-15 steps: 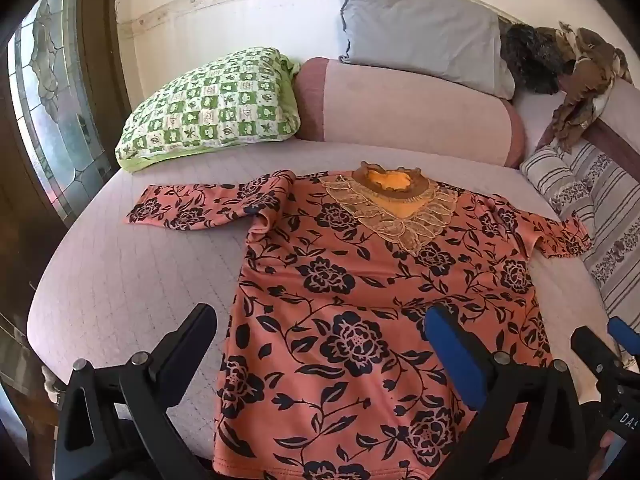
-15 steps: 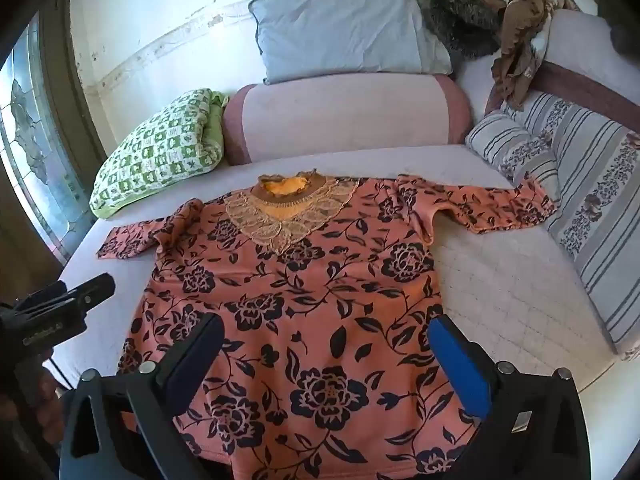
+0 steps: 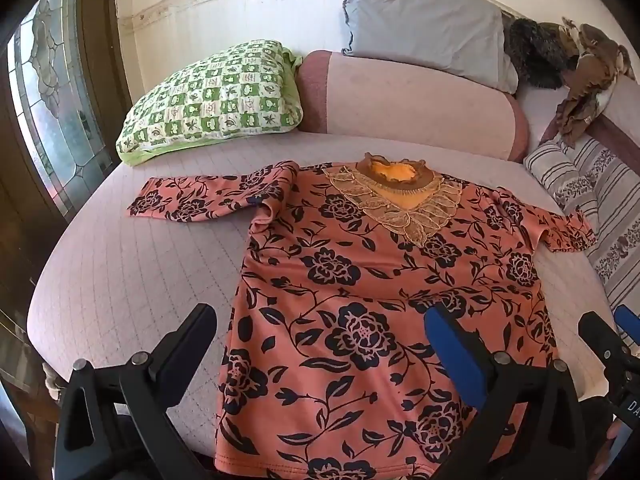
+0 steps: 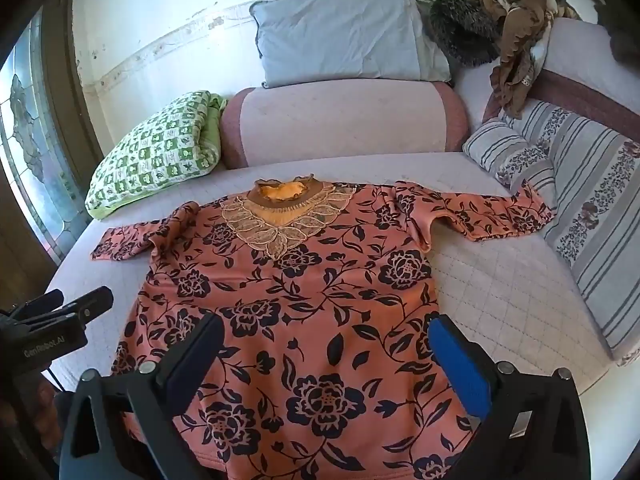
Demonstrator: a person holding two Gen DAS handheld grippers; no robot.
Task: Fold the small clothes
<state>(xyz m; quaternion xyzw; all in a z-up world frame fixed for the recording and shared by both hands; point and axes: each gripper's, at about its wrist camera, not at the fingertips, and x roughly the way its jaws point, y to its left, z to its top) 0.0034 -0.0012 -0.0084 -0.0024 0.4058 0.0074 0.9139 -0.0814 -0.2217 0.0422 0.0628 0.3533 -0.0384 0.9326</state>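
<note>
- The left gripper (image 3: pixel 320 332) seen in the right wrist view carries white lettering that reads "GenRobot.AI"; in the left wrist view the right gripper (image 4: pixel 326 344) shows only the cut-off letters "DA" at the frame edge.
- The salmon-orange long-sleeved top with black rose print and a gold lace collar (image 3: pixel 384 292) lies flat, front up, on the pale pink quilted bed cover (image 3: pixel 132 280).
- Its long axis runs from the hem, nearest both cameras, to the collar, which points toward the pink bolster cushion (image 3: pixel 408 108).
- Both sleeves spread out sideways, 1 to each side.
- Left tongs: jaws spread wide over the hem area, holding nothing.
- Right tongs: jaws likewise wide apart, holding nothing.
- A green-and-white checked pillow (image 3: pixel 212 96) and a grey pillow (image 4: pixel 344 36) sit beyond the collar.
</note>
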